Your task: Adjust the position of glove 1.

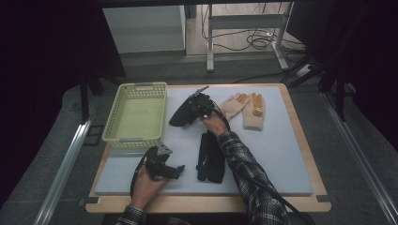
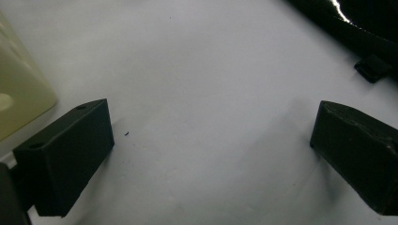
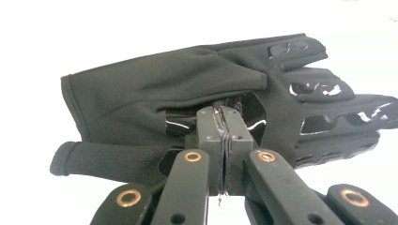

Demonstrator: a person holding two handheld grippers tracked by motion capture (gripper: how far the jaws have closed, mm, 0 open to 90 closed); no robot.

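R jaws: right gripper (image 3: pixel 224 140) pinching shut on edge of black fabric glove (image 3: pixel 187 89) w/ glossy grip patches.
Glove pos: lying on grey tabletop (image 1: pixel 281 154), just beside pale-green perforated plastic basket (image 1: pixel 136 115).
L jaws: left gripper (image 2: pixel 211 154) standing wide, holding nothing, resting near basket corner.
Nearby: second black glove (image 1: pixel 210 157); beige knit glove pair (image 1: pixel 246 108).

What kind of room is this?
Probably a lab or workshop for recording hand tasks: a padded table, cables on the floor, and a handheld right gripper pinching a black glove.
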